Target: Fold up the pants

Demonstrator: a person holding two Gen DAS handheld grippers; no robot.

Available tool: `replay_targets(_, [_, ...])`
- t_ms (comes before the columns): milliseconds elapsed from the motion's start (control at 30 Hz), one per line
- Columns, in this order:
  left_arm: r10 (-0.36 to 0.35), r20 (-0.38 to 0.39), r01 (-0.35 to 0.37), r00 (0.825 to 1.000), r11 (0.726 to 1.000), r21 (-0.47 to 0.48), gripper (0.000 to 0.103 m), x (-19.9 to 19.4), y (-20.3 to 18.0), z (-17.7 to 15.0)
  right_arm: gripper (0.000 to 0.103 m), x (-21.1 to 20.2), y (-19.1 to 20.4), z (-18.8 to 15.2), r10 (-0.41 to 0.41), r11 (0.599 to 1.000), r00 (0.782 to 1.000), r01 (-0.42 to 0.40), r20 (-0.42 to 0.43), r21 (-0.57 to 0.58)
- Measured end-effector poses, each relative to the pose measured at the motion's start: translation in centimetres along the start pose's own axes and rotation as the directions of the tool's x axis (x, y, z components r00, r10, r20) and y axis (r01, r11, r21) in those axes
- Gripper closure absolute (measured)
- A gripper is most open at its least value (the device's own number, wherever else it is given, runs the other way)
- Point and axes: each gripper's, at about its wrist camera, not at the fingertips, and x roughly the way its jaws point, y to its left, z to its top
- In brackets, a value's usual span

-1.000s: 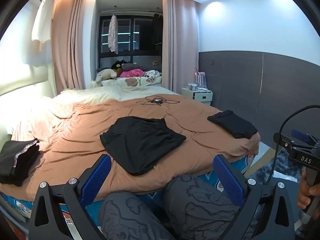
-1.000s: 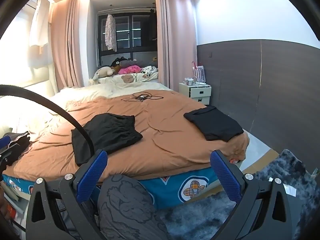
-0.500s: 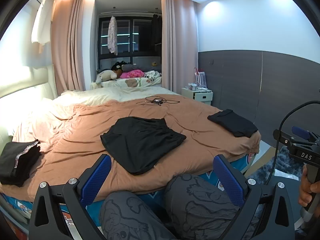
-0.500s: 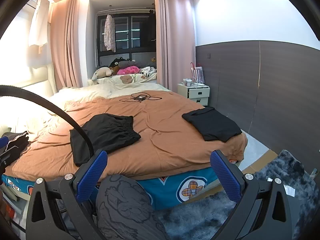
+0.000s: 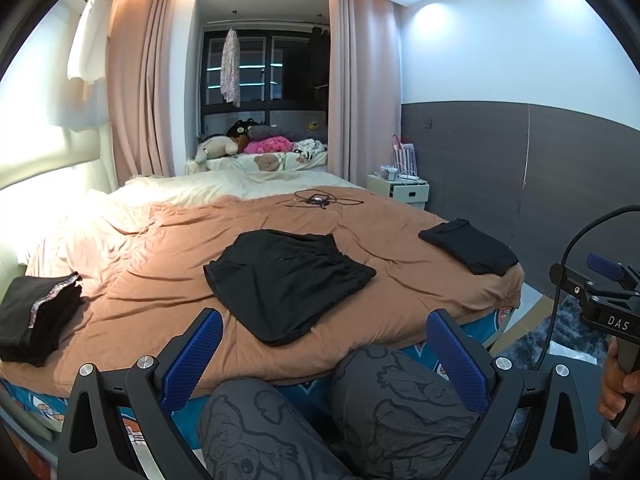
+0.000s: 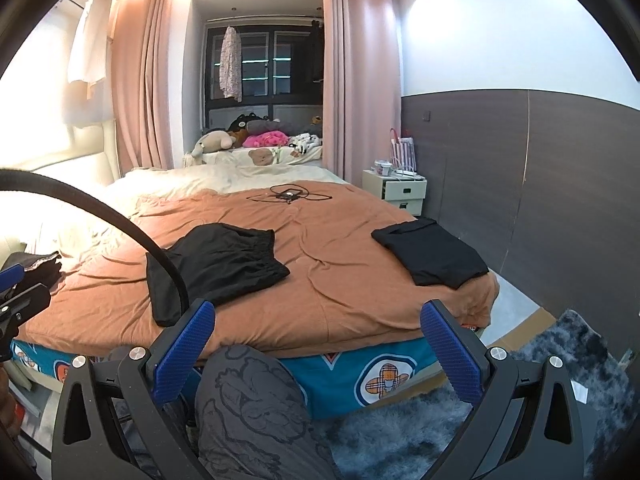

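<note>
The work stood, by my judgement, at the approach step: neither tool touched cloth yet. The left gripper (image 5: pixel 324 350) had its blue fingers spread wide apart and held nothing, and the right gripper (image 6: pixel 318 340) was the same, wide apart and empty. The black pants (image 5: pixel 286 278) lay partly folded on the brown bed cover (image 5: pixel 160 264), beyond the near edge of the bed, ahead of the left gripper and to the far left of the right one. The next move probably called for reaching forward over the person's knees (image 5: pixel 384 396) to pinch a near edge of the pants.
</note>
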Motion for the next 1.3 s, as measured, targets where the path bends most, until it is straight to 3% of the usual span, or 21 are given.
replay_targets(1300, [0.008, -0.002, -0.008, 1.000, 1.000, -0.020, 0.000, 0.4, 0.3, -0.6, 0.000, 0.1, 0.1, -0.6, 0.004, 1.000, 1.000, -0.004, -0.011, 0.003])
